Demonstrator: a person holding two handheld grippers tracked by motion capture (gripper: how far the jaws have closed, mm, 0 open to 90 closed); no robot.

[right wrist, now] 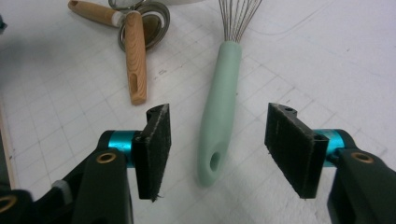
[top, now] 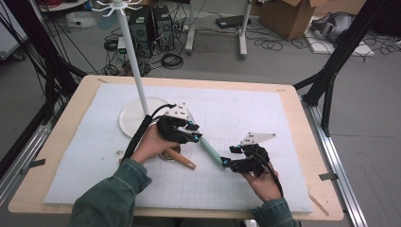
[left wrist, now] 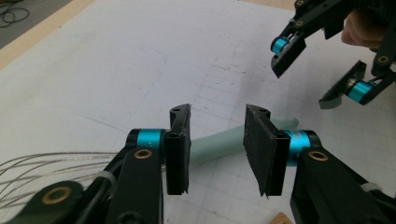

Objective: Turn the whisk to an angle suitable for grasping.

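A whisk with a mint-green handle (top: 209, 150) lies on the white mat, its wires pointing toward my left hand. My left gripper (top: 195, 135) is open, its jaws either side of the handle (left wrist: 210, 147) near the wire end without touching it; the wires (left wrist: 42, 163) spread out at the lower left. My right gripper (top: 227, 161) is open too. Its jaws straddle the hole end of the handle (right wrist: 222, 102) with a gap on each side. The left gripper view also shows the right gripper (left wrist: 317, 70) farther off, open.
A white stand with a round base (top: 128, 124) and tall pole (top: 132, 56) rises just behind my left hand. Wooden-handled utensils (right wrist: 135, 60) with metal rings (right wrist: 154, 18) lie beside the whisk, near my left wrist (top: 183, 161). The mat (top: 265, 113) covers most of the table.
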